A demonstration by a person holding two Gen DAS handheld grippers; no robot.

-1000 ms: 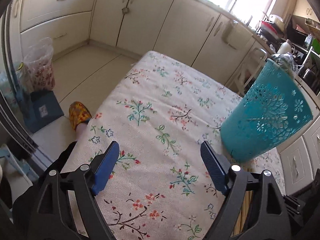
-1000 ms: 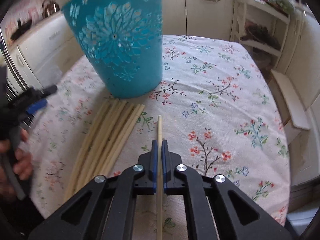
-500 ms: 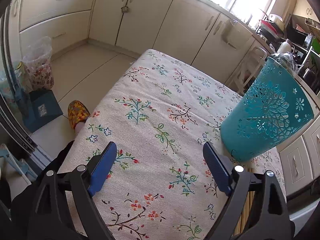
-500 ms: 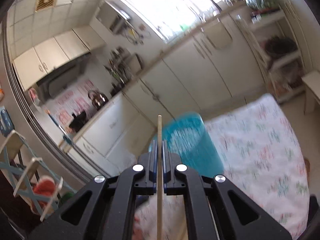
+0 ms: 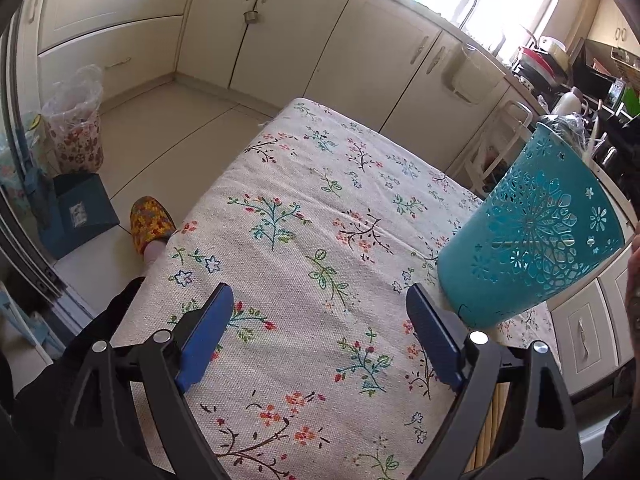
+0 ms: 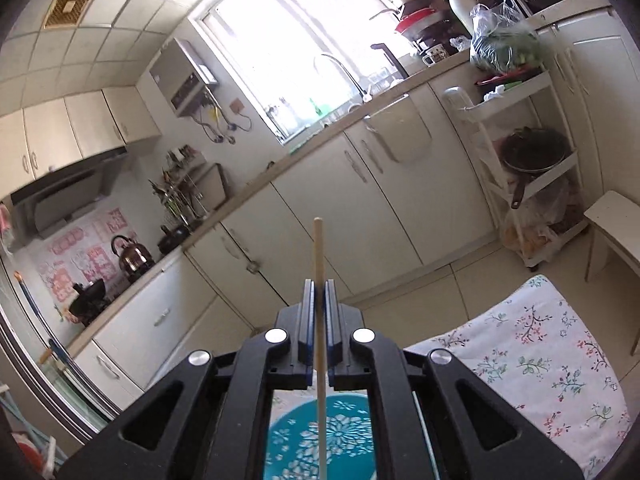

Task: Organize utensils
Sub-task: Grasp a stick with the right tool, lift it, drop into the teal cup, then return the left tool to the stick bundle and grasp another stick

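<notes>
teal plastic holder point(image 5: 532, 240) stands on the floral-clothed counter point(image 5: 304, 240), right of the left gripper point(image 5: 320, 336), whose jaws gape wide on nothing; more wooden chopsticks point(image 5: 490, 424) lie behind its right finger. the right gripper point(image 6: 319, 320), clamped on one chopstick point(image 6: 319, 248), has risen since a second ago from beside the counter's bundle to above the holder, now facing the cabinets point(image 6: 360, 208).
</notes>
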